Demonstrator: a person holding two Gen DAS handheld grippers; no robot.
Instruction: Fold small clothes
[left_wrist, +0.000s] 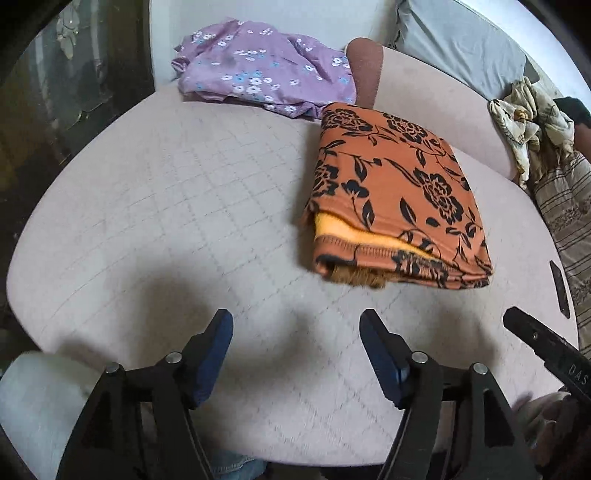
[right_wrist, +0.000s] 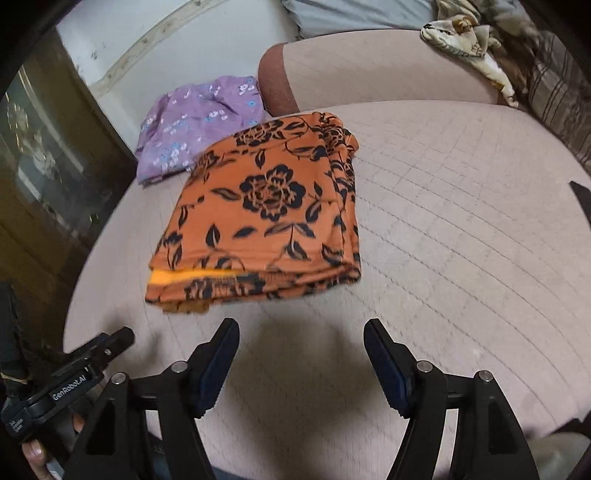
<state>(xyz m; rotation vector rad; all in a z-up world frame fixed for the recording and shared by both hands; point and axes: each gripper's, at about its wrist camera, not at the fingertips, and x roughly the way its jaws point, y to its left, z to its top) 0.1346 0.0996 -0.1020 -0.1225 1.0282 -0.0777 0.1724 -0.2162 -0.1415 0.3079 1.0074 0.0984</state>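
One quilted pinkish cushion (left_wrist: 184, 177) fills both views and carries three garments: one folded orange cloth (left_wrist: 395, 199) with black flowers lying right of centre in the left wrist view and left of centre in the right wrist view, one crumpled purple floral cloth (left_wrist: 258, 70) touching its far edge toward the top, and one cream patterned cloth (left_wrist: 524, 122) bunched at the upper right. There are two tools, the left tool (left_wrist: 296, 328) and the right tool (right_wrist: 301, 338), each at the bottom centre of its own view, spread wide and gripping nothing. Only the right wrist view shows the orange cloth's stacked fold layers along its right side and fingers (right_wrist: 35, 452) on the left tool's handle at lower left.
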